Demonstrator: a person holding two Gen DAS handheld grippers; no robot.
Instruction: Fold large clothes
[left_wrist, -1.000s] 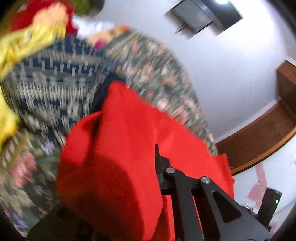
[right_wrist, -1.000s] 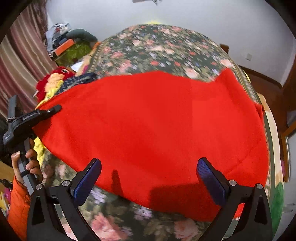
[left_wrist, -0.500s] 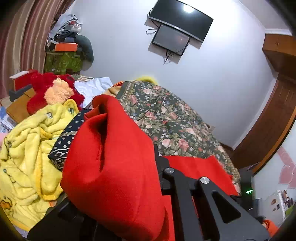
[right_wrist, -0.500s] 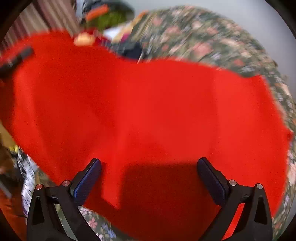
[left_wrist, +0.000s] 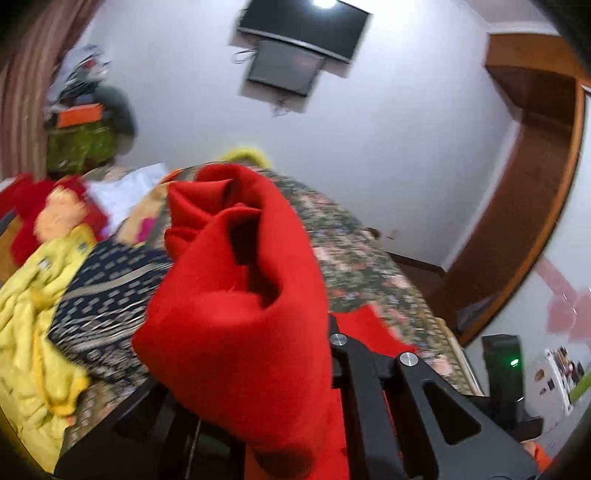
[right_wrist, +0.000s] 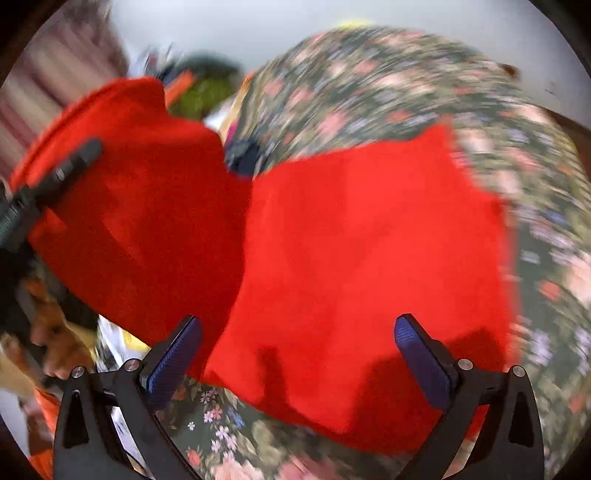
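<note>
A large red garment (right_wrist: 351, 258) lies spread on the floral bed cover (right_wrist: 369, 85). Its left side is lifted off the bed. My left gripper (left_wrist: 317, 332) is shut on a bunched corner of the red garment (left_wrist: 236, 314), which drapes over and hides its fingertips. In the right wrist view the left gripper (right_wrist: 55, 173) shows at the left edge, holding that raised corner. My right gripper (right_wrist: 295, 343) is open and hovers over the garment's near edge, its blue pads (right_wrist: 173, 358) apart with nothing pinched. The view is blurred.
A yellow blanket (left_wrist: 29, 314), a dark patterned cloth (left_wrist: 103, 295) and a red plush toy (left_wrist: 48, 214) crowd the bed's left side. A screen (left_wrist: 303, 33) hangs on the far wall. A wooden door frame (left_wrist: 535, 184) stands right. A person's hand (right_wrist: 55, 332) is at lower left.
The left gripper has risen and rolled, carrying the bunched red corner up off the bed. The right view has swung; the garment's left part now stands lifted. The right jaws stay open.
</note>
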